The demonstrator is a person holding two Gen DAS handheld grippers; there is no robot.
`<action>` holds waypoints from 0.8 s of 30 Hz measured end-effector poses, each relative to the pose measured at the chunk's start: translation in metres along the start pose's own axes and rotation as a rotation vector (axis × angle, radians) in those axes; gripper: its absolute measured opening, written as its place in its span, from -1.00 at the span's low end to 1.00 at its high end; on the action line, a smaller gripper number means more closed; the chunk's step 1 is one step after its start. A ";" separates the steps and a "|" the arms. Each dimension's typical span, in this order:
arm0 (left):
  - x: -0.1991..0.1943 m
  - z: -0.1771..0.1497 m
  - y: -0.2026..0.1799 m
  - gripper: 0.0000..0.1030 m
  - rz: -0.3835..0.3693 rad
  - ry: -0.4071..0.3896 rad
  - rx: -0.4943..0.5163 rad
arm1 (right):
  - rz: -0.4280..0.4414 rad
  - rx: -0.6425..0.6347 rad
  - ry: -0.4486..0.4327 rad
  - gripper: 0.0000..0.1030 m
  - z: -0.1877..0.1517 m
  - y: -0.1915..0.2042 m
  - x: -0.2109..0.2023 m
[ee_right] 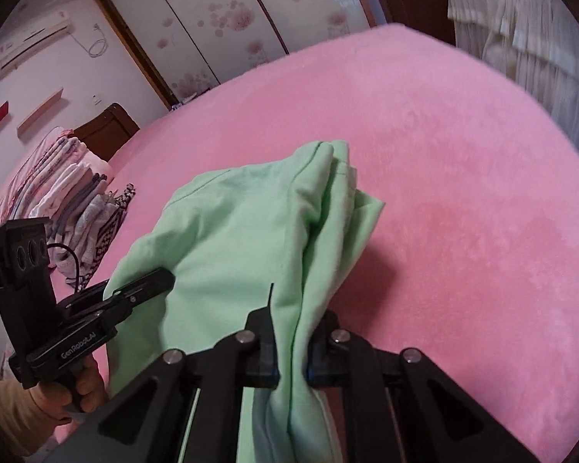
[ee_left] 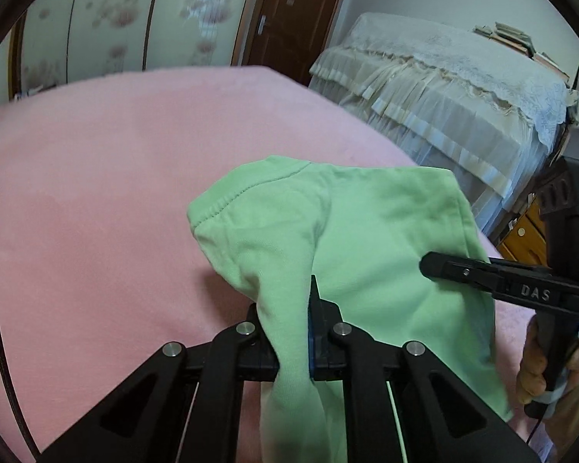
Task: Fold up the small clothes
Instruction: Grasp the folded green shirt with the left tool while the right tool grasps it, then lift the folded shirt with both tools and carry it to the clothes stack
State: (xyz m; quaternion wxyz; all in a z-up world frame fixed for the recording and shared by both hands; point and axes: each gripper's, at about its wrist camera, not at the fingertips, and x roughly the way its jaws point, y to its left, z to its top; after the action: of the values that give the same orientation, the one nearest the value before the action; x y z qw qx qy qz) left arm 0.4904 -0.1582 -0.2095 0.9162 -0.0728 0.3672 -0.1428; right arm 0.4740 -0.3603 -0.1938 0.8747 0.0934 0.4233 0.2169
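- Gripping a small light-green cotton garment with both tools, its far part resting on the pink plush bed cover, its near edge raised off it.
- Left hand-held gripper: clenched on a bunched near-left edge of the green fabric, cloth squeezed between the pads.
- Right hand-held gripper: likewise clenched on the near-right edge, fabric hanging below the jaws.
- Judging the step in hand: lifting the near hem to start a fold toward the far side.
- Next move, by judgement: carrying both edges forward evenly, keeping the cloth taut between the tools, laying the hem over the far part without twisting.
- Lying well apart at far left: a stack of folded patterned laundry.
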 end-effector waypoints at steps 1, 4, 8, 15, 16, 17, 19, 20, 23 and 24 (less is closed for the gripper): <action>-0.013 0.004 -0.005 -0.87 0.002 -0.019 0.008 | -0.001 -0.008 -0.021 -0.84 0.000 0.008 -0.012; -0.049 0.012 -0.018 -0.87 0.010 -0.077 0.041 | -0.009 -0.041 -0.089 -0.84 -0.001 0.029 -0.049; -0.114 0.016 -0.028 -0.87 0.019 -0.151 0.083 | 0.003 -0.088 -0.162 -0.84 -0.005 0.069 -0.098; -0.246 0.027 -0.025 -0.86 0.027 -0.252 0.102 | 0.065 -0.158 -0.241 -0.85 -0.007 0.149 -0.177; -0.263 0.026 -0.020 -0.86 0.028 -0.263 0.098 | 0.080 -0.168 -0.248 -0.85 -0.006 0.163 -0.186; -0.280 0.025 -0.017 -0.86 0.033 -0.271 0.095 | 0.093 -0.181 -0.256 -0.85 -0.005 0.178 -0.194; -0.314 0.023 -0.004 -0.86 0.051 -0.284 0.083 | 0.115 -0.211 -0.265 -0.85 -0.005 0.208 -0.206; -0.331 0.022 0.003 -0.86 0.069 -0.288 0.081 | 0.125 -0.221 -0.267 -0.85 -0.003 0.223 -0.209; -0.370 0.022 0.024 -0.86 0.133 -0.286 0.087 | 0.173 -0.235 -0.253 -0.85 0.000 0.268 -0.213; -0.381 0.023 0.031 -0.85 0.154 -0.280 0.090 | 0.182 -0.241 -0.249 -0.85 0.000 0.280 -0.212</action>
State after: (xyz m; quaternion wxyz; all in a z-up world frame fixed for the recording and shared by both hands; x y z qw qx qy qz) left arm 0.2501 -0.0078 0.0476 0.9691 -0.0224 0.2335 -0.0768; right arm 0.2742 -0.2092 0.0520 0.9020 0.0522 0.2726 0.3307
